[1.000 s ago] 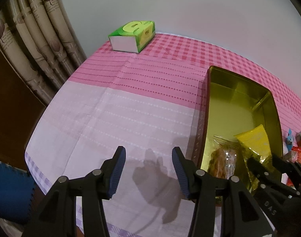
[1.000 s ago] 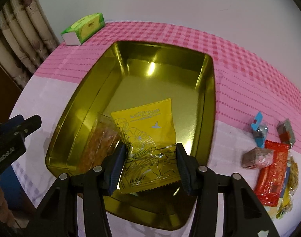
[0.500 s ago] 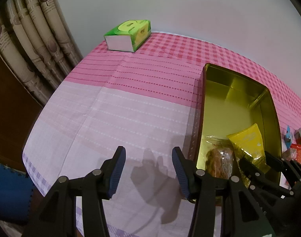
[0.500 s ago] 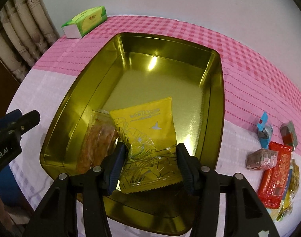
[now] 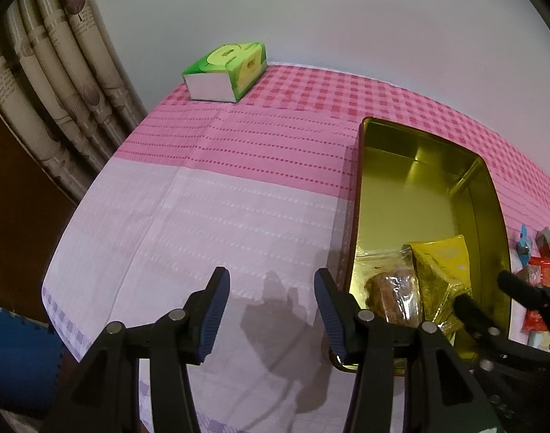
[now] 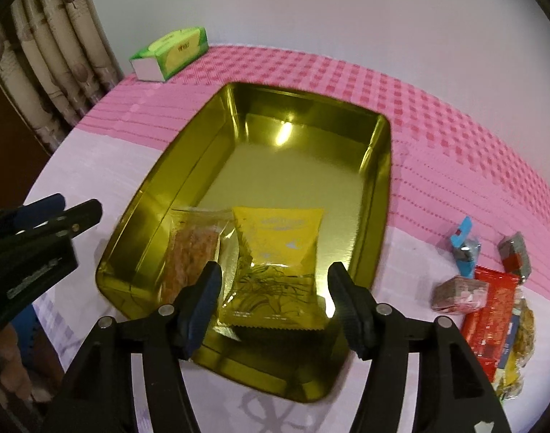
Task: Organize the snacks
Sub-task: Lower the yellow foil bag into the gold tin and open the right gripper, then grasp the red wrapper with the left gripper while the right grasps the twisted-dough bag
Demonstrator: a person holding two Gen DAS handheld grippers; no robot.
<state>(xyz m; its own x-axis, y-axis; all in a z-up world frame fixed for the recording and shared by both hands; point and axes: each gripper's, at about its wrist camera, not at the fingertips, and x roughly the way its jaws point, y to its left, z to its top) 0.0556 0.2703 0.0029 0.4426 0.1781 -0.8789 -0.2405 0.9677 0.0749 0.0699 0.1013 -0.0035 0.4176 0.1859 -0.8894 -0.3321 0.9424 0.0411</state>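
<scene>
A gold tin stands on the pink tablecloth. Inside, at its near end, lie a yellow snack packet and a clear packet of orange snacks side by side. My right gripper hovers just above the yellow packet; its jaws are opening and the pads stand clear of the wrapper. My left gripper is open over bare cloth to the left of the tin, with nothing between its fingers. The left wrist view also catches the right gripper's fingertips at the tin's near right corner.
Several loose wrapped snacks lie right of the tin, among them a red wrapper and a blue-ended candy. A green tissue box sits at the far left corner. Curtains hang beyond the table's left edge.
The right jaws have widened and let go of the yellow packet, which now lies in the tin. The right gripper has lifted back slightly. The left gripper stays put.
</scene>
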